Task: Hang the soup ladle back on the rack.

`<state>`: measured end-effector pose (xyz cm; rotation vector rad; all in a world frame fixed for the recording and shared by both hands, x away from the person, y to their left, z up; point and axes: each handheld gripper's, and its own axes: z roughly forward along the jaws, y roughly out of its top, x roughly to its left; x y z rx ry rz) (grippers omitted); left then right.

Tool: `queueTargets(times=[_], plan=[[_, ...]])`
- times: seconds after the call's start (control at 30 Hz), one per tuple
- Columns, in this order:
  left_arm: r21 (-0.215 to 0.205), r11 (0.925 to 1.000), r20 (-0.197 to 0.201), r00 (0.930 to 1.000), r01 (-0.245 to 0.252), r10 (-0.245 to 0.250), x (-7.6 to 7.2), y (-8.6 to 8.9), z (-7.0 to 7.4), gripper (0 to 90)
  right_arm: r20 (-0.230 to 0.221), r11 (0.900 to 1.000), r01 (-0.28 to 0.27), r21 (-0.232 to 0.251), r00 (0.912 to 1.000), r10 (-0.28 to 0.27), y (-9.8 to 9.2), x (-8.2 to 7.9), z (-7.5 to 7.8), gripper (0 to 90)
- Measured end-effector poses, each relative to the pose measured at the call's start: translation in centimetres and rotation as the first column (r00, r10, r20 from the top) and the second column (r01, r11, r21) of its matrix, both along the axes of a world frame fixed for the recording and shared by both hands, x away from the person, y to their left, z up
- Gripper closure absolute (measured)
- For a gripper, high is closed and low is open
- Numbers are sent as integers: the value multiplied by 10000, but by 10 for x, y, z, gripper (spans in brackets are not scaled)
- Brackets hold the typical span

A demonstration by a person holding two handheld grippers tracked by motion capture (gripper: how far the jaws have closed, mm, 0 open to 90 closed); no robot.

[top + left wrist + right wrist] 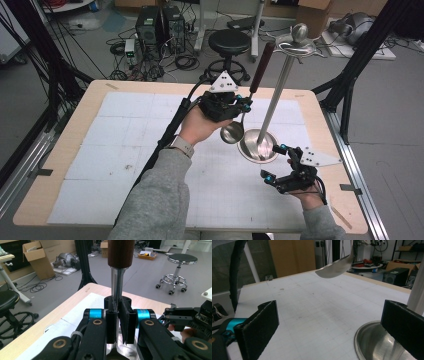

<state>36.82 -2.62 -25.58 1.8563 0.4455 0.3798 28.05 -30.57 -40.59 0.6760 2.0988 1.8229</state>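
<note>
On the high view a wooden table point(60, 150) carries a white gridded mat point(125, 150), and beyond its far edge, at about eleven o'clock, a black computer tower point(150, 25) sits on the floor among cables. At twelve o'clock stands a black stool point(229, 44).

The left gripper point(235, 107) hovers above the middle of the mat, held in the person's left hand point(200, 125), whose grey sleeve point(155, 200) comes in from six o'clock. Its jaws are clamped tight on the metal stem of a ladle point(248, 100). The ladle's dark wooden handle rises toward one o'clock, while its shiny bowl hangs below the gripper, off the mat and just beside the stand's base. In the left gripper view the two black pads pinch the stem of the ladle point(117, 290) just below the brown handle.

To the right stands a metal stand point(272, 100): a round dished base on the mat at about four o'clock from table centre, a tall pole and a ball-topped ring of hooks.

The right gripper point(276, 162) is at five o'clock, just beside the base, its jaws spread wide with nothing held. In the right gripper view the pads stand well apart, the base rim point(372, 340) near the right-hand pad.
</note>
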Motion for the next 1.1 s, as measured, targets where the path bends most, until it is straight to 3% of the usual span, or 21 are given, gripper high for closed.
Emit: queueTargets(times=[1.1], plan=[[125, 9999, -244, 9997, -7, 10, 10, -15, -5, 838, -11, 10000, -29, -66, 10000, 29, 1, 0, 0, 6]])
